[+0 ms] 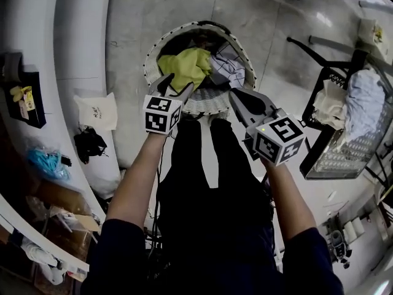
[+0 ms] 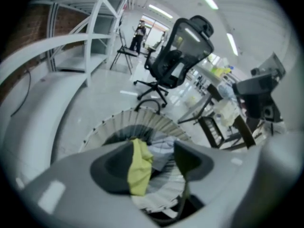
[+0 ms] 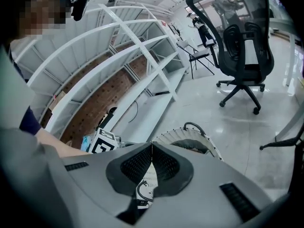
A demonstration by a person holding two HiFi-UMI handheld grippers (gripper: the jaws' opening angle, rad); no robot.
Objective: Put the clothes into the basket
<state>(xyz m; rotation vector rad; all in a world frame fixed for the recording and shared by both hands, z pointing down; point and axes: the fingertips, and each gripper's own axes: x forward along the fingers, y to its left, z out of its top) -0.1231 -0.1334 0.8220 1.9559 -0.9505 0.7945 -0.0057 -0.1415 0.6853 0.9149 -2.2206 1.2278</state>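
Note:
A round white wicker basket (image 1: 161,47) stands on the floor in front of the person's legs. A yellow garment (image 1: 184,66) lies on top inside it, beside a white patterned cloth (image 1: 228,63). My left gripper (image 1: 176,85) hovers at the basket's near rim. In the left gripper view its jaws (image 2: 154,146) stand apart, and the yellow garment (image 2: 139,167) hangs against the left pad only, with the white cloth (image 2: 164,152) showing in the gap. My right gripper (image 1: 233,94) is shut and empty just right of the basket; its pads (image 3: 152,146) meet over the basket's rim (image 3: 190,137).
A black wire rack (image 1: 319,140) with white clothes (image 1: 362,100) stands at the right. Curved white shelving (image 1: 73,54) runs along the left, with a white bag (image 1: 97,110) and a black item (image 1: 91,143) at its foot. An office chair (image 2: 178,56) stands beyond the basket.

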